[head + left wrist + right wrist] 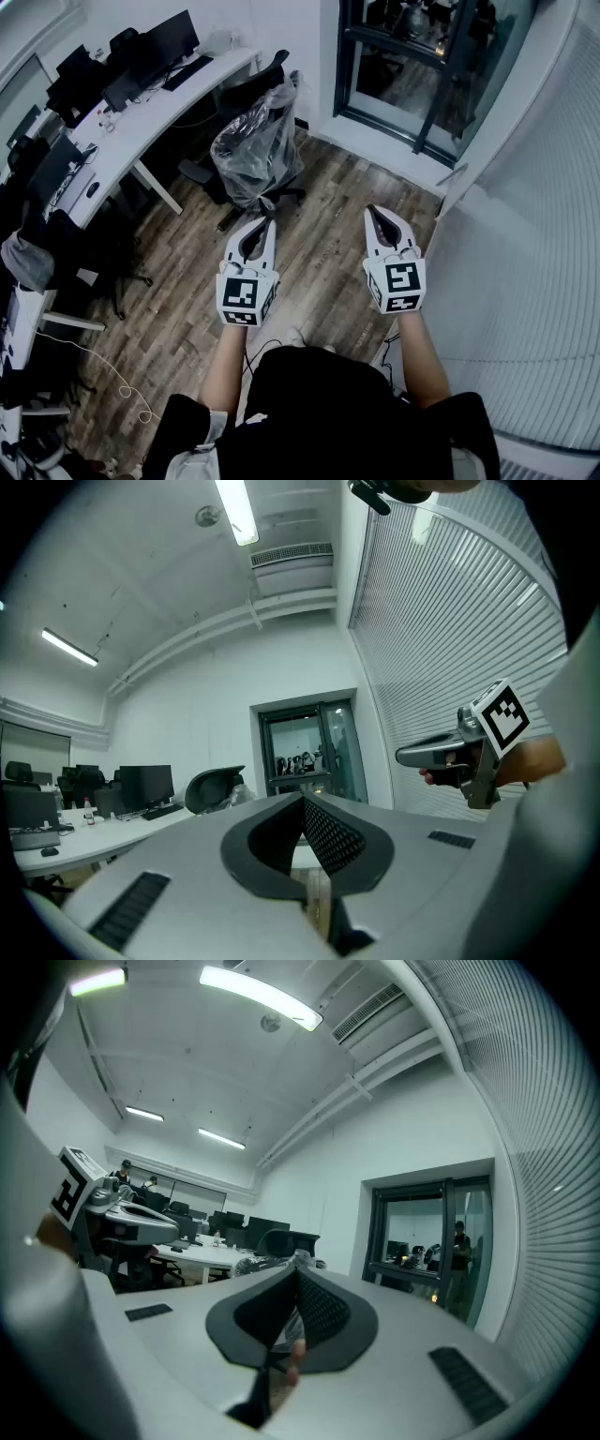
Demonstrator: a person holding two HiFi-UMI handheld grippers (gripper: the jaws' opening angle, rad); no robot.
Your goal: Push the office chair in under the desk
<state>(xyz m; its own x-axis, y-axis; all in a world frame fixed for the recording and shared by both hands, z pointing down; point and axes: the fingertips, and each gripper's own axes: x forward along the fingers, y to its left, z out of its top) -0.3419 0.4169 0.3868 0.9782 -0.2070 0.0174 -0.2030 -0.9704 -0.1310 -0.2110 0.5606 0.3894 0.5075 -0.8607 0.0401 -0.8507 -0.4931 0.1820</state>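
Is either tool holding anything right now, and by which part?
Nothing is held. The left tool and right tool are both shut and empty, hovering short of the plastic-wrapped office chair.

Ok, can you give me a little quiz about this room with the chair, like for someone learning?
1. True or false: the left gripper is touching the black office chair wrapped in clear plastic.
2. What stands on the long white desk? A. black monitors B. flower pots C. a fish tank
3. Fill in: the jaws of the right gripper are ____.
Key: 1 false; 2 A; 3 shut.
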